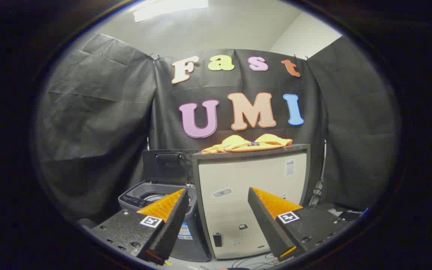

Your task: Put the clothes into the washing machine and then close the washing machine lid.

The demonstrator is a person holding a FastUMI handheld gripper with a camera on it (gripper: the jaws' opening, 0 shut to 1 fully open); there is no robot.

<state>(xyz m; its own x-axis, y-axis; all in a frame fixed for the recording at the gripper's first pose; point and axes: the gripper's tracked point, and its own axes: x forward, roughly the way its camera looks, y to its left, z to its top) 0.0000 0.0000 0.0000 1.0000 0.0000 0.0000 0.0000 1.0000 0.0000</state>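
Gripper view
Claw (218,195): its two fingers stand wide apart with nothing between them, held in the air well short of the appliances.
Left finger (167,213): it overlaps the front right part of the washing machine from where I stand.
Right finger (266,221): it lies across the lower front of the cabinet.
Clothes (248,143): a crumpled yellow-orange garment with a small dark patch on it, lying on top of the cabinet, beyond the fingers and above the gap between them.
Cabinet (251,180): a pale, boxy unit with a dark top and dark edges, standing just right of the washing machine; its front carries a small white sticker near the top right and an oval badge lower down.
Washing machine (141,197): a grey top-loader, low beside the cabinet, with its opening showing and a dark control strip along the near rim.
Washing machine lid (168,165): raised upright at the back of the machine, dark, with a handle near its top edge.
Cables (253,262): thin wires trail on the floor at the cabinet's foot.
Backdrop (99,123): black cloth hangs behind everything.
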